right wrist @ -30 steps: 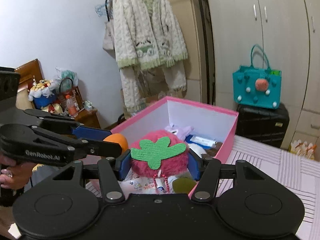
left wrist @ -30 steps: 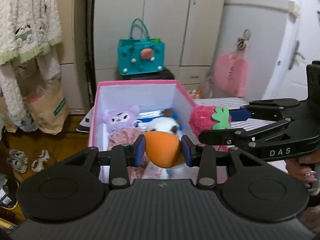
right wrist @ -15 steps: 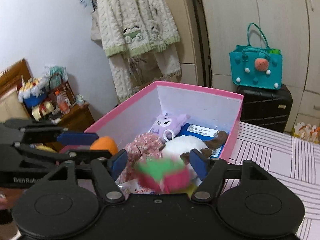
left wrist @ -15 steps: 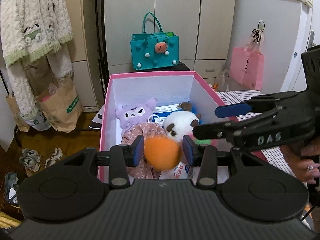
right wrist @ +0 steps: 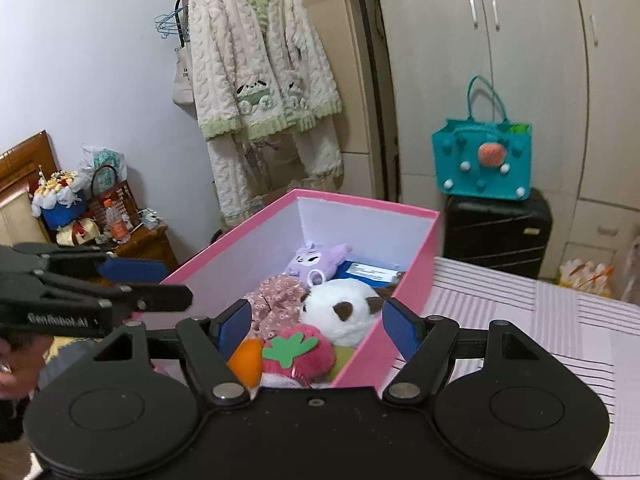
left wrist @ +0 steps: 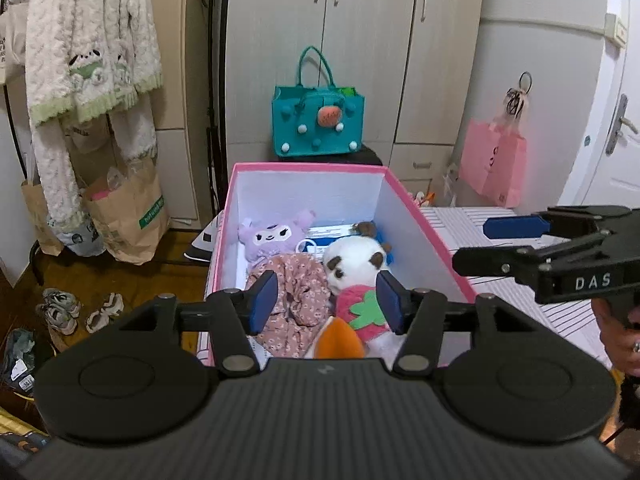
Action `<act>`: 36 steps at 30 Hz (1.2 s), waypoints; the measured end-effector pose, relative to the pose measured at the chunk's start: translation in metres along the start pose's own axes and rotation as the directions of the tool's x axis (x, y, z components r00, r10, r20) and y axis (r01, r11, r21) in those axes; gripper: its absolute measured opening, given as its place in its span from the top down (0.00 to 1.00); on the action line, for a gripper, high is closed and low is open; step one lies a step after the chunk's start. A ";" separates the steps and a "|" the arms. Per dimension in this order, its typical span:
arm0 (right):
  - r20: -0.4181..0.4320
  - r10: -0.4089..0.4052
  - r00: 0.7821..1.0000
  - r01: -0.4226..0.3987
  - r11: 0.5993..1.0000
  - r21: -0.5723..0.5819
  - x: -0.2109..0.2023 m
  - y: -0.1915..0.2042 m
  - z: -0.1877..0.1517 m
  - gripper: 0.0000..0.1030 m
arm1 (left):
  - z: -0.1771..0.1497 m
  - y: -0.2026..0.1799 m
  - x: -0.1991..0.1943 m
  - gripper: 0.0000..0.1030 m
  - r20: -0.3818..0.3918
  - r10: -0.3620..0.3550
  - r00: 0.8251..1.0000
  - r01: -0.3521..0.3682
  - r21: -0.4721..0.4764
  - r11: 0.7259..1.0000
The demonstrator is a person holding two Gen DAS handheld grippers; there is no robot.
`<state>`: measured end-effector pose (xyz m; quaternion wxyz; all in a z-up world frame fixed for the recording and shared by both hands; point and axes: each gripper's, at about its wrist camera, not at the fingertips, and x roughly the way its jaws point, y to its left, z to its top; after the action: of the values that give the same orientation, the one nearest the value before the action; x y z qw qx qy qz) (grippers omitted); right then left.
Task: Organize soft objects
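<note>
Hovering above box (left wrist: 416,216) near end, left gripper (left wrist: 326,300) & right gripper (right wrist: 316,326) both spread wide, holding nothing. Strawberry plush (right wrist: 298,354) & orange ball (left wrist: 340,342) lie inside box, below its pink rim.

Left gripper (left wrist: 327,301): jaws spread wide, blue pads facing each other, nothing held between them; seen from the right wrist view (right wrist: 158,282) as a side-on black linkage with one blue pad forward. Right gripper (right wrist: 323,327): jaws likewise spread wide and empty; seen from the left wrist view (left wrist: 480,242) at right, pointing left. Part of a hand (left wrist: 618,338) gripping the right handle, ring on one finger. Left hand (right wrist: 14,362) partly visible at frame edge.
</note>
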<state>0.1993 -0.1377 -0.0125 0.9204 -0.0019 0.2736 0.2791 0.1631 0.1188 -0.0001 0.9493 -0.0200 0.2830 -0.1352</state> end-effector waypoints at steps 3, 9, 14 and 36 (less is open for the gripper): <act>0.019 -0.021 1.000 0.021 1.000 -0.011 -0.017 0.005 -0.006 0.25 | -0.004 -0.008 -0.014 0.46 0.018 -0.008 1.000 0.008 0.004 1.000; 0.062 -0.038 0.997 0.040 0.998 -0.040 -0.050 0.013 -0.019 0.23 | -0.010 -0.026 -0.037 0.44 0.054 -0.021 0.998 0.020 0.027 0.999; 0.101 -0.072 0.992 0.076 0.997 -0.035 -0.076 0.015 -0.025 0.21 | -0.016 -0.041 -0.056 0.41 0.100 -0.051 0.994 0.048 0.032 0.998; 0.027 -0.434 0.900 0.429 0.876 -0.219 -0.113 0.012 -0.064 0.01 | -0.037 -0.090 -0.069 0.00 0.117 0.085 0.989 -0.089 0.035 0.995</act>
<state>0.0824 -0.1957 -0.0082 0.9503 -0.1677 0.2444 0.0954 0.0654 0.0517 0.0164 0.9693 0.0036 0.2254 -0.0979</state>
